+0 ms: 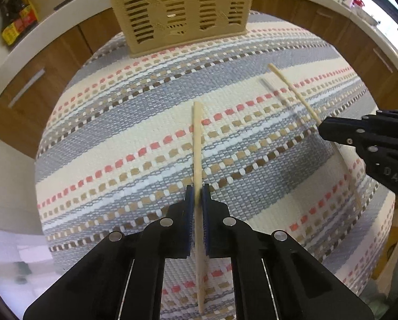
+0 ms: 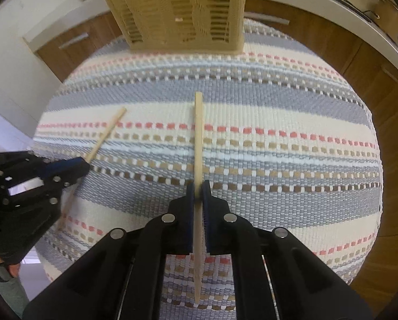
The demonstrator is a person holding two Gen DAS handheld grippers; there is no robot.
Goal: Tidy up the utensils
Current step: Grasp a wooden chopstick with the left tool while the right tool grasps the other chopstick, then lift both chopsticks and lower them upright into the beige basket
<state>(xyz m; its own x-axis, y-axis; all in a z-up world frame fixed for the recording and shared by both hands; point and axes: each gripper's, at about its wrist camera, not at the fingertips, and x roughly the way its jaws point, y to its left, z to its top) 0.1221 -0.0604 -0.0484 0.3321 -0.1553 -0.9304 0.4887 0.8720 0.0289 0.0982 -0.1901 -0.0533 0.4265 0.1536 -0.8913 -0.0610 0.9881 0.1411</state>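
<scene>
Each gripper [image 1: 198, 194] [image 2: 198, 190] is pinching a chopstick [image 1: 197, 144] [image 2: 198, 138] lengthwise, tip pointing at the basket [image 1: 180, 8] straight ahead.

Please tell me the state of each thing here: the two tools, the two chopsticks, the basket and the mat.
Left tool: shut on a chopstick.
Right tool: shut on a chopstick.
Left chopstick: held, pointing toward the basket.
Right chopstick: held, pointing toward the basket.
Basket: upright on the mat.
Mat: spread flat.

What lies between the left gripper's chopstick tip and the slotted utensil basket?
Only bare striped mat separates the chopstick from the basket; the left wrist view shows it.
</scene>
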